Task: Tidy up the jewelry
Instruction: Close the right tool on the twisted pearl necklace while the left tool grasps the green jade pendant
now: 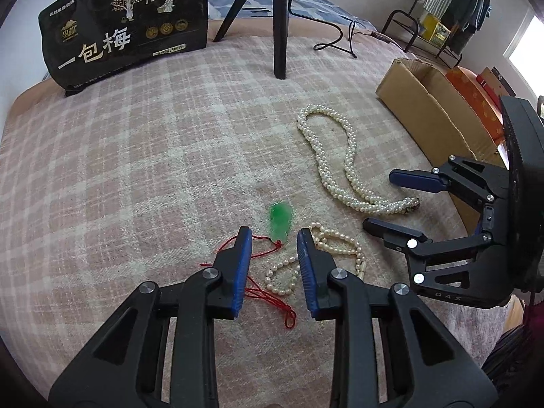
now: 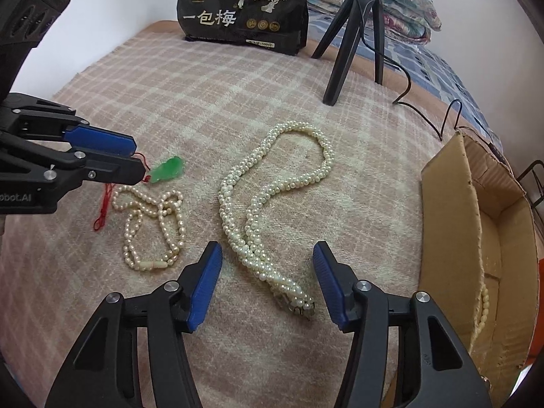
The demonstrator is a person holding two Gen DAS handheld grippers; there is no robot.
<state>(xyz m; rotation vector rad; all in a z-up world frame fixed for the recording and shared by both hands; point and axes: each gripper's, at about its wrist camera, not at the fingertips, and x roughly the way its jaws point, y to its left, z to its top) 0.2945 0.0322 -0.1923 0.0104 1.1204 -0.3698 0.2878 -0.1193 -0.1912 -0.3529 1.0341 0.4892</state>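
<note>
Green pendant (image 1: 281, 220) lies before left gripper (image 1: 274, 238); both grippers' jaws spread, empty

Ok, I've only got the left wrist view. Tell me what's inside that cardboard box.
Observer: A pale bead strand lies inside the cardboard box, against its side wall.
Operator: Now describe the thin pearl strand; my own finger covers part of it.
Observer: The thin pearl strand lies folded into a narrow double loop, with its tube-shaped clasp at the end nearest the right wrist camera. It sits apart from the twisted pearl necklace.
</note>
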